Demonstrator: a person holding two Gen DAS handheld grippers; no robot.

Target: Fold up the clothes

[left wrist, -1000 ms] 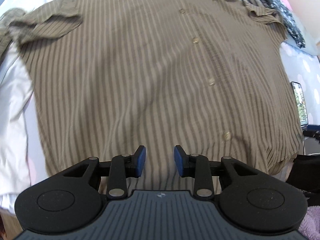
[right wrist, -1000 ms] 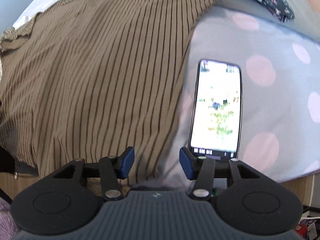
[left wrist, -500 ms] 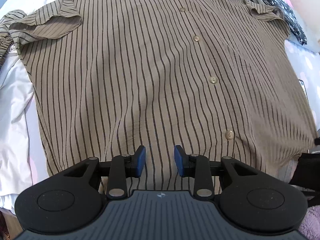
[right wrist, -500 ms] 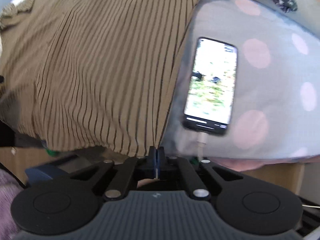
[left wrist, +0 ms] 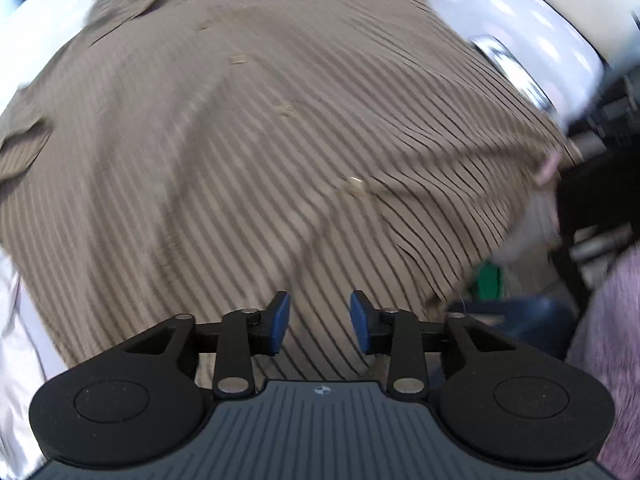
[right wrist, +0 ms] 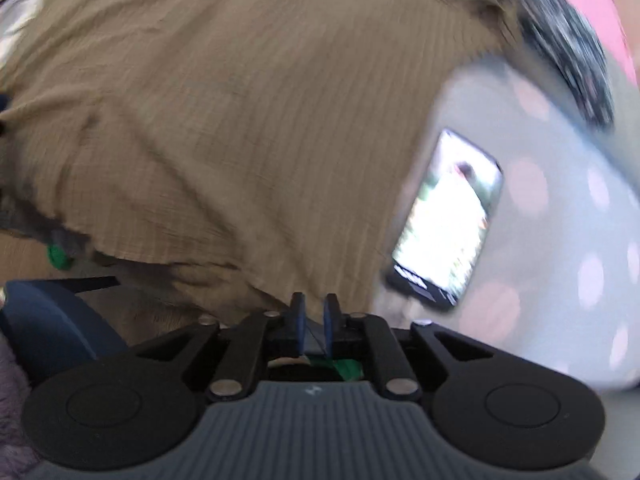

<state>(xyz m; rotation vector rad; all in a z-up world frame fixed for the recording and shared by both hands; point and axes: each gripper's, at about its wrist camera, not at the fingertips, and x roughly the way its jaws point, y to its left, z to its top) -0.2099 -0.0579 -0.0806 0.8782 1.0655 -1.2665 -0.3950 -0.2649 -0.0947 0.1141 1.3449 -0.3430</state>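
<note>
1. You have one brown striped shirt [left wrist: 248, 152] in front of you, spread button side up across a pale bedsheet [right wrist: 560, 208] with pink dots; three buttons [left wrist: 354, 186] show through the blur.
2. One lit phone [right wrist: 448, 220] lies on the sheet just beside the shirt's right edge, apart from the cloth.
3. Your left gripper [left wrist: 319, 322] hangs over the shirt's lower hem, jaws opening, pads clear of the fabric.
4. Your right gripper [right wrist: 314, 320] sits at the hem's right corner; its jaws are opening from a narrow gap, and a thin fold of cloth seems to run between them, though blur hides whether the pads press it.
5. One dark patterned garment [right wrist: 568, 56] lies at the far right; bare sheet lies open around the phone.
</note>
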